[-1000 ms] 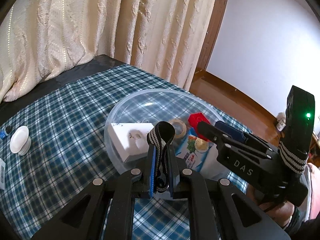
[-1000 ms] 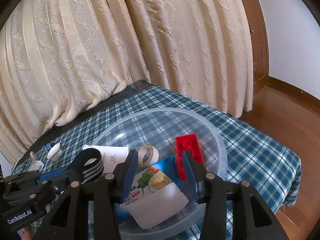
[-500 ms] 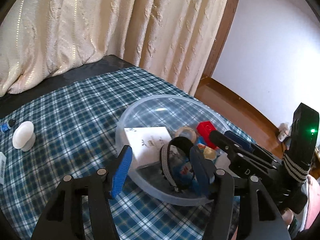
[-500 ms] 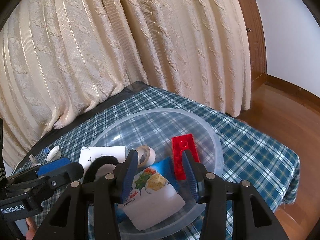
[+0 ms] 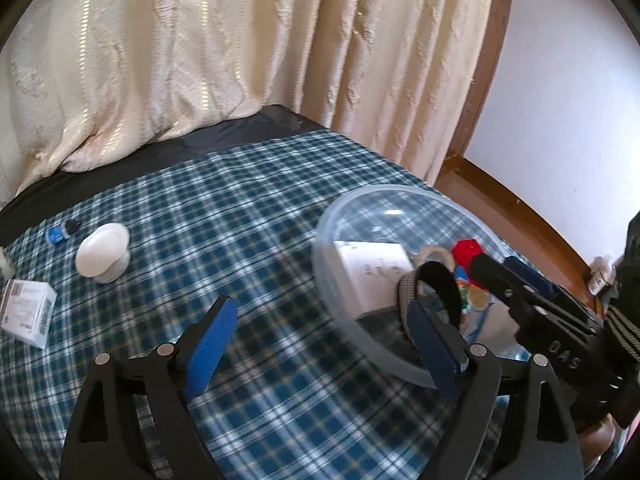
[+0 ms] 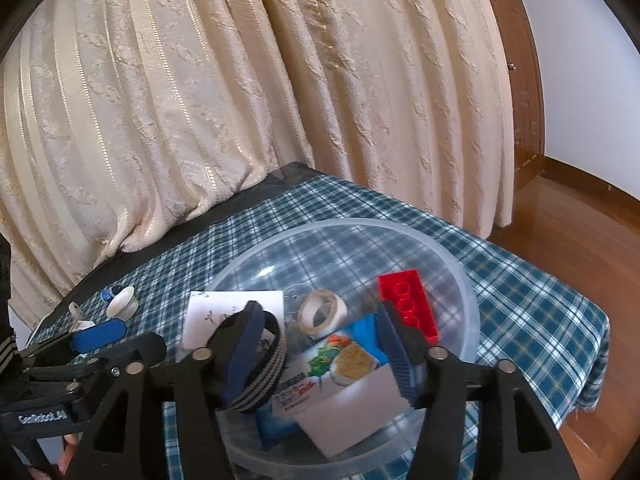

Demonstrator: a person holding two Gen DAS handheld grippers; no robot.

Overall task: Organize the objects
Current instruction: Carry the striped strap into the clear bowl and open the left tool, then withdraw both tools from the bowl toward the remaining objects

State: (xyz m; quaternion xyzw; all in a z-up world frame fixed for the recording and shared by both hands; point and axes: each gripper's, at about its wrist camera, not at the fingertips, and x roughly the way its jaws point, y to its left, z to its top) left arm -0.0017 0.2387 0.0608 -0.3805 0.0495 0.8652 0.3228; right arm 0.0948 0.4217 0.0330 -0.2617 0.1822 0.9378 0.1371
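I look at the striped band (image 6: pixel 256 364) first: it is a soft loop of stretchy cloth, black inside and striped outside, and it lies in the clear bowl (image 6: pixel 460 276) near the side closest to me, leaning on the white card (image 6: pixel 208 316). I think it is very light and floppy, so it will bend and slide if I poke it; the best place to pinch it looks like the top of the loop, where it stands up. Also in the bowl are a roll of tape (image 6: pixel 322 312) in the middle, a red block (image 6: pixel 408 304) on the far right side, and a food packet (image 6: pixel 344 376) at the front. My left gripper (image 5: pixel 320 340) is opening wide; one finger is outside the bowl over the cloth and the other is at the bowl's rim just beside the band, and it pinches nothing. My right gripper (image 6: pixel 316 352) is opening too, above the bowl; the packet sits below the gap and the band rests close against its left finger, but I cannot see the pads press on anything. Left of the bowl, well apart on the checked tablecloth (image 5: pixel 240 216), wait a white round lid (image 5: pixel 103 252), a tiny blue bottle (image 5: pixel 60 234) and a small white box (image 5: pixel 26 312). I guess those go in the bowl next.
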